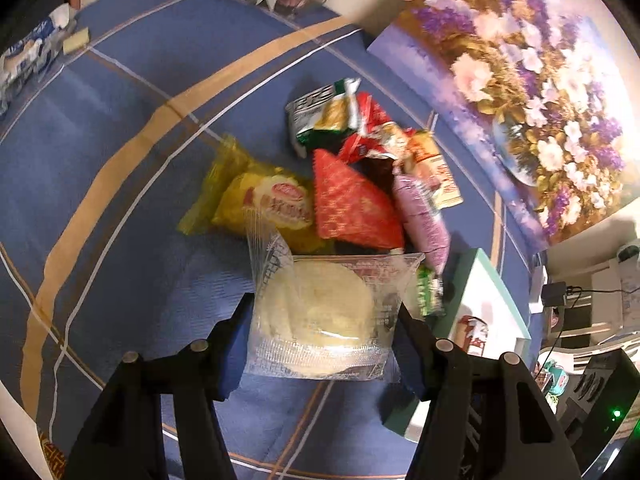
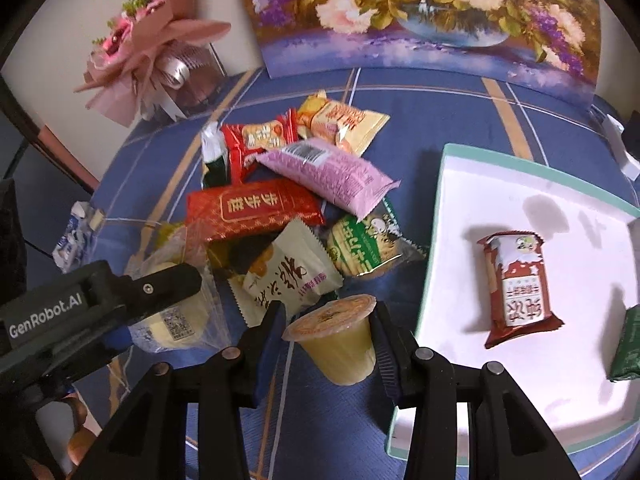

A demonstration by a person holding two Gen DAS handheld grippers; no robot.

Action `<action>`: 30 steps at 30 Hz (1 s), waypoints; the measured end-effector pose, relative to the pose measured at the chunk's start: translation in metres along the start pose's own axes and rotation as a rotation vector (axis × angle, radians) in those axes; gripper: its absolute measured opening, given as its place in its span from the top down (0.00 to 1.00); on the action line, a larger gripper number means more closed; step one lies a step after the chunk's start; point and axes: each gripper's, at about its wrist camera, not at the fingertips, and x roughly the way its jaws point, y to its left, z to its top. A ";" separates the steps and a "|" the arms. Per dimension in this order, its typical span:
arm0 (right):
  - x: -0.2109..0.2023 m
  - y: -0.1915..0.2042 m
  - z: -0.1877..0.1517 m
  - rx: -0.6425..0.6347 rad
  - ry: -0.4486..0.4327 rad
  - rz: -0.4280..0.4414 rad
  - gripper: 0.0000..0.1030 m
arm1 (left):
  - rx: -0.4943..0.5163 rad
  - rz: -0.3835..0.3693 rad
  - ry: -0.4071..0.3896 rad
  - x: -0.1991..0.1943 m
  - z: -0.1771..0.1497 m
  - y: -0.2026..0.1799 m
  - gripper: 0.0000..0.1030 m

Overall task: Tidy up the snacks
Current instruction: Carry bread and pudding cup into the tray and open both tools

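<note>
My left gripper [image 1: 324, 320] is shut on a clear packet with a pale round cake [image 1: 316, 312], held just above the blue cloth; it also shows in the right wrist view [image 2: 172, 320]. My right gripper [image 2: 330, 332] is shut on a yellow jelly cup [image 2: 336, 340] with an orange lid, held left of the white tray [image 2: 520, 200]. A pile of snacks lies ahead: a red packet [image 2: 256, 210], a pink packet [image 2: 332, 176], a cream packet [image 2: 288, 276] and a green packet [image 2: 360, 248]. In the tray lie a brown-red packet [image 2: 516, 284] and a dark green packet [image 2: 630, 344].
A flower painting [image 2: 420, 12] leans on the wall at the back. A pink bouquet [image 2: 148, 40] stands at the back left. A blue-white wrapper [image 2: 72, 240] lies at the cloth's left edge. The tray's teal rim [image 1: 492, 280] shows right of my left gripper.
</note>
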 end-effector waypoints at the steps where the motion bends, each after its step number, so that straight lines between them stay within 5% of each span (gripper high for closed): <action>1: -0.002 -0.001 0.001 0.005 -0.004 0.000 0.55 | 0.008 -0.001 -0.005 -0.001 -0.001 -0.004 0.37; 7: -0.030 -0.033 0.004 0.082 -0.058 -0.005 0.55 | 0.064 -0.019 -0.016 -0.002 -0.012 -0.033 0.37; 16: -0.067 -0.110 0.002 0.243 -0.142 -0.125 0.55 | 0.274 -0.068 -0.011 0.009 -0.047 -0.110 0.37; 30: -0.084 -0.197 -0.016 0.425 -0.125 -0.243 0.55 | 0.487 -0.031 0.139 0.056 -0.113 -0.175 0.37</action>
